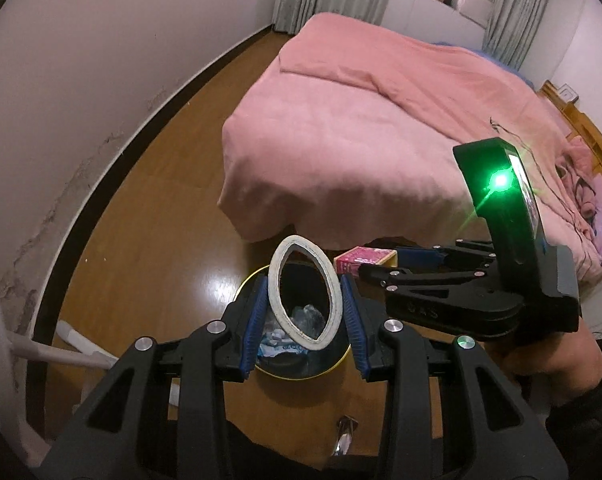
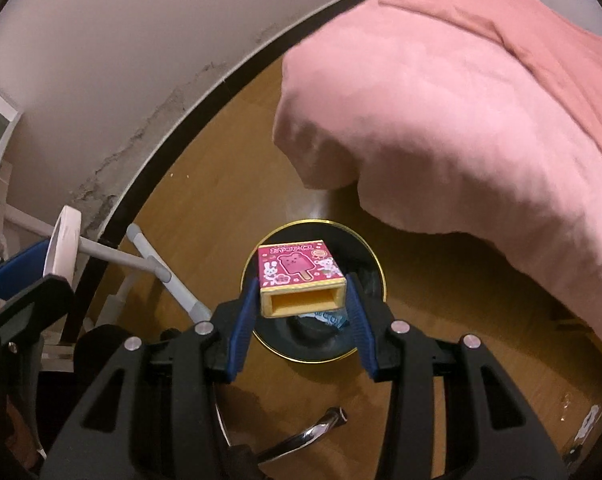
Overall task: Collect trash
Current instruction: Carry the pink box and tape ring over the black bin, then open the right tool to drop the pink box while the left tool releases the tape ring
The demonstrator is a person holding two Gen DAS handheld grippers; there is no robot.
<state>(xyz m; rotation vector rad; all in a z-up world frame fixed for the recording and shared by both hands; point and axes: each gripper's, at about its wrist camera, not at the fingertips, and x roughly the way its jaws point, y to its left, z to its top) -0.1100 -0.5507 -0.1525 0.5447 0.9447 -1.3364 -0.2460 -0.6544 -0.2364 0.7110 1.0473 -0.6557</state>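
My left gripper (image 1: 305,304) is shut on a white tape ring (image 1: 279,300), squeezed into an oval between the blue pads. It hangs over a round black bin with a gold rim (image 1: 301,376) that holds crumpled wrappers. My right gripper (image 2: 303,300) is shut on a pink ice-cream box (image 2: 297,266) with an open yellow end, held above the same bin (image 2: 375,264). In the left wrist view the right gripper (image 1: 375,266) comes in from the right with the pink box (image 1: 361,259). The right wrist view shows the left gripper (image 2: 41,256) and its tape ring (image 2: 63,242) at the left edge.
A bed under a pink blanket (image 1: 373,128) fills the right and back. The bin stands on a wooden floor (image 1: 149,216) near a white wall with a dark baseboard (image 1: 85,216). Grey-white tube legs (image 2: 161,272) lie to the left. A chrome handle (image 2: 313,432) shows below the grippers.
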